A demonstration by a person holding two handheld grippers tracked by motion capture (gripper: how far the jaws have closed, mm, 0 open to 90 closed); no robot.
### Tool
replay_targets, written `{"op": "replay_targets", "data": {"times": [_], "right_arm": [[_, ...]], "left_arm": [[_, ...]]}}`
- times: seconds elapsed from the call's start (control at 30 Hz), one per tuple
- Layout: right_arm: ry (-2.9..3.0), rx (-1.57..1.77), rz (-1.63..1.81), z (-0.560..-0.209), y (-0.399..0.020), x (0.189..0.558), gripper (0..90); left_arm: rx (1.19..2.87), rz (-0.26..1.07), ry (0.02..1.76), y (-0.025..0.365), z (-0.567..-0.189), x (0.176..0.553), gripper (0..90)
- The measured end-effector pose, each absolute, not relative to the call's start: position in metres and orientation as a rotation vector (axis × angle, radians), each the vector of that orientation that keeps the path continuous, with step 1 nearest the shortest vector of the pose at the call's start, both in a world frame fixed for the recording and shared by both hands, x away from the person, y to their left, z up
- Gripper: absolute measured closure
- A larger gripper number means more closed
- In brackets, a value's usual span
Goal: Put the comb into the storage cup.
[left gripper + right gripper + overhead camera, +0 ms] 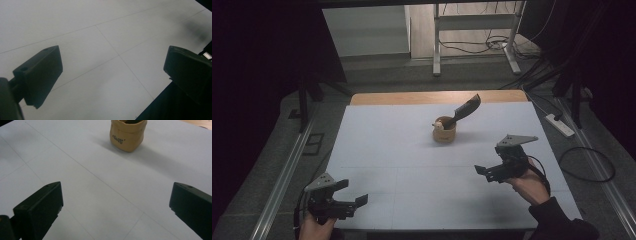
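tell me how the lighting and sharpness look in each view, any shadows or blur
High view: dim, dark surroundings, the table evenly lit. Left gripper view: soft, the left tongs blurred up close, a smudgy shadow at the upper right. Right gripper view: brighter, the tan pot fairly sharp and casting a soft shadow to its right.

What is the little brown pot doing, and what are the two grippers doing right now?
Brown pot: upright on the white table, untouched.
Dark spatula: leaning in the pot, blade sticking up.
Left gripper: open, holding nothing.
Right gripper: open, holding nothing, facing the pot.
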State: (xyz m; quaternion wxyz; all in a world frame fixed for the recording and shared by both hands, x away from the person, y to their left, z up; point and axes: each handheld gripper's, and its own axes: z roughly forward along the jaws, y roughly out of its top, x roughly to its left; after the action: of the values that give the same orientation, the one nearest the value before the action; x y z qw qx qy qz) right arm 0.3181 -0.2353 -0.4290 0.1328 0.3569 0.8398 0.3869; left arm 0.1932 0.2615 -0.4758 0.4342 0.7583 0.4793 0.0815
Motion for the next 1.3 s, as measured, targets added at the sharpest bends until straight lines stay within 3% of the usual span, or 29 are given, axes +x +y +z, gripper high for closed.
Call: {"op": "replay_targets", "data": {"times": [1.3], "right_arm": [[2.339, 1.176, 1.019, -0.448, -0.308, 0.265, 0.0]], "left_arm": [[1.882, 0.207, 1.199, 0.262, -0.476, 0.193, 2.4]]}}
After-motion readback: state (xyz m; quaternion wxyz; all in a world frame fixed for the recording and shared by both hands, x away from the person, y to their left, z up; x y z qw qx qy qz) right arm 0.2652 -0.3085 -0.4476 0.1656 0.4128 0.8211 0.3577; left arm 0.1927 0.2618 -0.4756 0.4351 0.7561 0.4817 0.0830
